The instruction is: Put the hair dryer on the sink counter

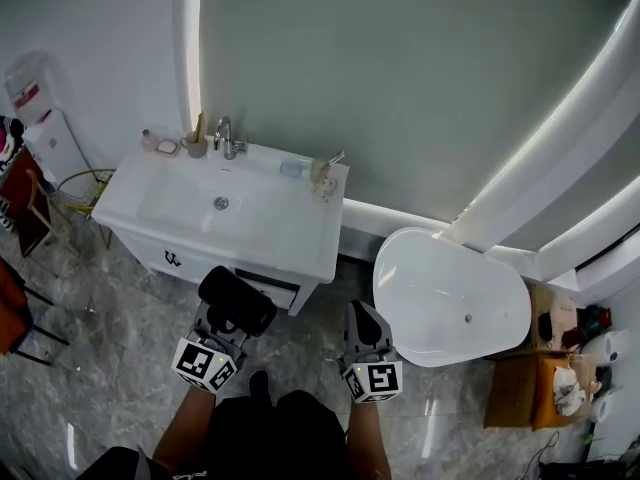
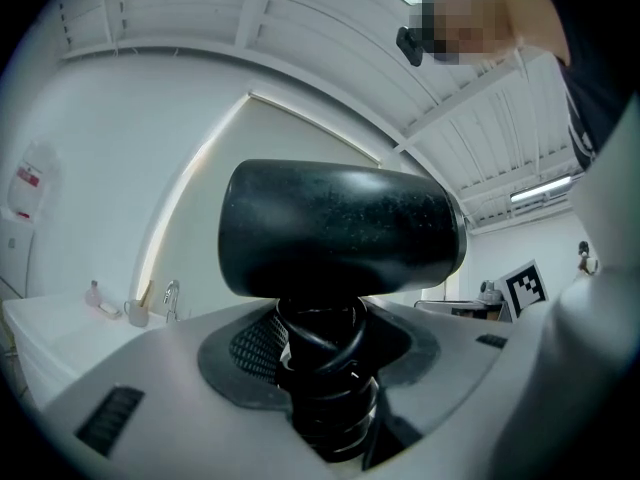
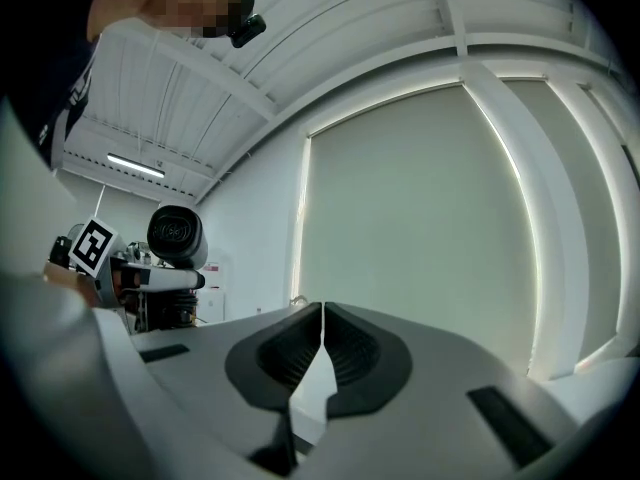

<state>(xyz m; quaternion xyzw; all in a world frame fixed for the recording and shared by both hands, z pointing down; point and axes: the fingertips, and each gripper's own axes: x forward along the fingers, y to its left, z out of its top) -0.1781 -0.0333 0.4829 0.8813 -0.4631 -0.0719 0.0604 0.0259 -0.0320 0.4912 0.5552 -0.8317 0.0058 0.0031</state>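
Head cam: high up, faces steeply down. Whole counter (image 1: 300, 243) and bathtub (image 1: 450, 308) at mid dist; left gripper (image 1: 228, 320) and right gripper (image 1: 362, 314) close, near bottom edge. Left gripper cam: low, tilted up twd wall (image 2: 120, 168) and ceiling (image 2: 300, 28); hair dryer (image 2: 340, 228) v. close, fills centre; faucet (image 2: 170, 296) far left, shared w/ head view. Right gripper cam: tilted up too, hair dryer small at left.

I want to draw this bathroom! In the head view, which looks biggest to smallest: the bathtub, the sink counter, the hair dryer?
1. sink counter
2. bathtub, somewhat smaller
3. hair dryer, clearly smallest, even though it is nearest the camera
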